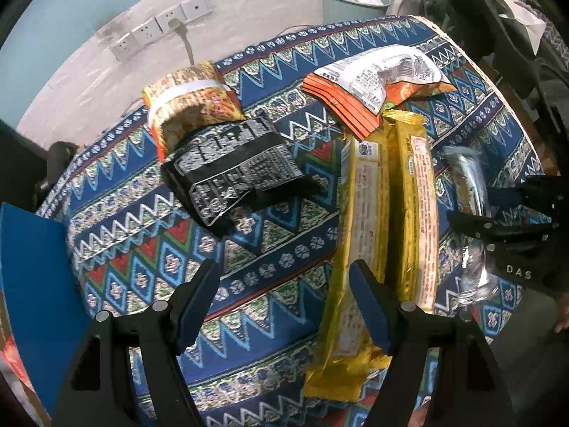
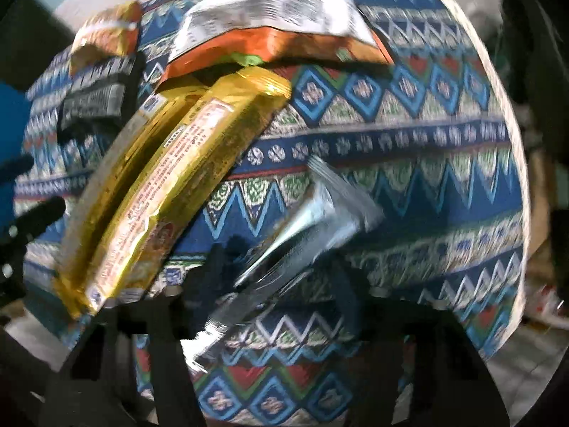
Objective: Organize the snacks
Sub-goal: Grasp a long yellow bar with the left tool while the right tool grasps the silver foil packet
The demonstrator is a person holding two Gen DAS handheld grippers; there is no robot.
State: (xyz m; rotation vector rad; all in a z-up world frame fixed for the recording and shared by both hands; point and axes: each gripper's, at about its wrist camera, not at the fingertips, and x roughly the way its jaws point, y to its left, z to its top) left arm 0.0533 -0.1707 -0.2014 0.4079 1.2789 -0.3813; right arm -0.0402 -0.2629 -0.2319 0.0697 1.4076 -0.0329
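Two long gold biscuit packs (image 1: 387, 213) lie side by side on the patterned tablecloth (image 1: 142, 242); they show too in the right wrist view (image 2: 167, 192). My left gripper (image 1: 284, 277) is open and empty, its right finger just over the left gold pack. My right gripper (image 1: 498, 210) enters from the right and holds a clear silvery snack bar (image 1: 469, 213) above the cloth beside the gold packs. In the blurred right wrist view the bar (image 2: 284, 242) sits between the jaws of that gripper (image 2: 281, 274).
A black snack bag (image 1: 234, 170), an orange noodle pack (image 1: 188, 106) and an orange-and-white bag (image 1: 377, 78) lie further back. A blue board (image 1: 32, 284) stands at the left. A bin (image 1: 352, 3) and wall sockets (image 1: 156, 28) are beyond the table.
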